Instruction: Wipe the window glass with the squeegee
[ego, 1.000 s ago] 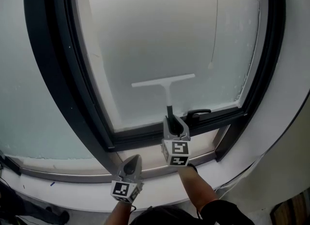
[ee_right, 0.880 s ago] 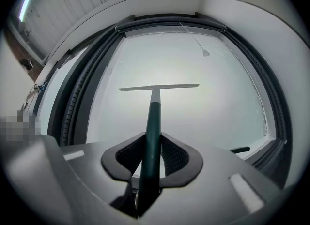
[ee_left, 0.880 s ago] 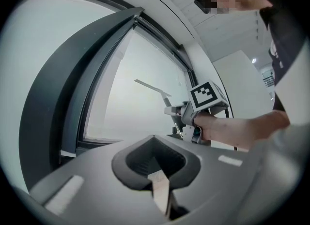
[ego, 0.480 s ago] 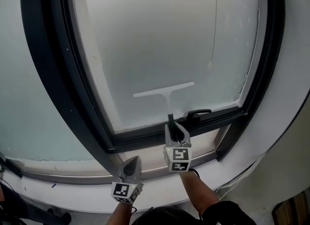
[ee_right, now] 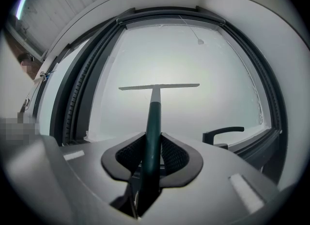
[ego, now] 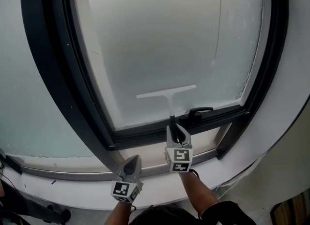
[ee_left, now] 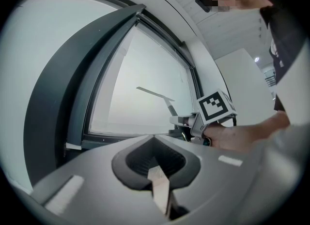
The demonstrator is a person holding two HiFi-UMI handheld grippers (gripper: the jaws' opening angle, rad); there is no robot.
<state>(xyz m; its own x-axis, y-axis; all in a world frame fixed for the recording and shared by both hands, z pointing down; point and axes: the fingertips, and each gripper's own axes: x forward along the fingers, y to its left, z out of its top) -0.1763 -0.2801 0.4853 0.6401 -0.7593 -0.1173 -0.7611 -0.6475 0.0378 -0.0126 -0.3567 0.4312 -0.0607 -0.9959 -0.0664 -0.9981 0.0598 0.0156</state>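
The squeegee (ego: 166, 92) has a pale blade lying flat and level against the frosted window glass (ego: 160, 40), low on the pane. Its dark green handle (ee_right: 153, 117) runs straight down into my right gripper (ego: 175, 129), which is shut on it. In the right gripper view the blade (ee_right: 159, 87) spans the glass above the jaws (ee_right: 152, 139). My left gripper (ego: 132, 163) hangs lower and to the left, over the sill, shut with nothing in it. The left gripper view looks past its closed jaws (ee_left: 154, 137) to the squeegee (ee_left: 156, 93) and the right gripper (ee_left: 193, 122).
A dark window frame (ego: 53, 74) curves around the pane. A black window handle (ego: 196, 112) sticks out from the lower frame, just right of the squeegee handle. A white sill (ego: 72, 190) runs below. A thin cord (ego: 216, 30) hangs down the right side of the glass.
The right gripper has drawn the squeegee down the glass; most of that travel came in the first half second. The left gripper has stayed where it was.
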